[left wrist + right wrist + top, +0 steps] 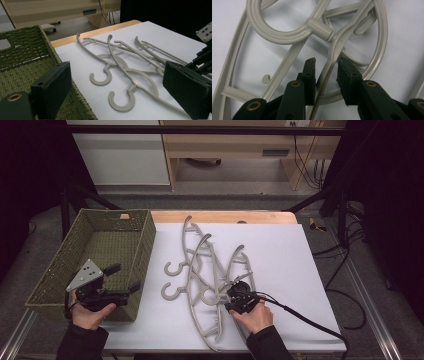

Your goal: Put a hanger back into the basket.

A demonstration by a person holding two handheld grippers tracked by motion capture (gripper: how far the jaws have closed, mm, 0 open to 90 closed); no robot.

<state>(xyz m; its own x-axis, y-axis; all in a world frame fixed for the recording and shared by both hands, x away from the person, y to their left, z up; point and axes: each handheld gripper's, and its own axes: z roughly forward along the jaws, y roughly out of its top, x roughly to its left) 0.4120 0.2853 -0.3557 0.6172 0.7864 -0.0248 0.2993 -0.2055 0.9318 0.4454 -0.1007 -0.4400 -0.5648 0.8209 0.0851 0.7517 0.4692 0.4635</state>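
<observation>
Right gripper (325, 66) points down into the hanger pile, its jaws narrowed around one hanger's (332, 53) arm just below the neck; a slim gap shows on each side, so the pads are not pressing yet. That hanger lies crossed with the other grey hangers (200, 265) on the white sheet (290, 265), near the front edge. Left gripper (122, 277) hovers with jaws wide apart and nothing between them, above the front right corner of the green basket (60, 265), which sits just left of the pile.
</observation>
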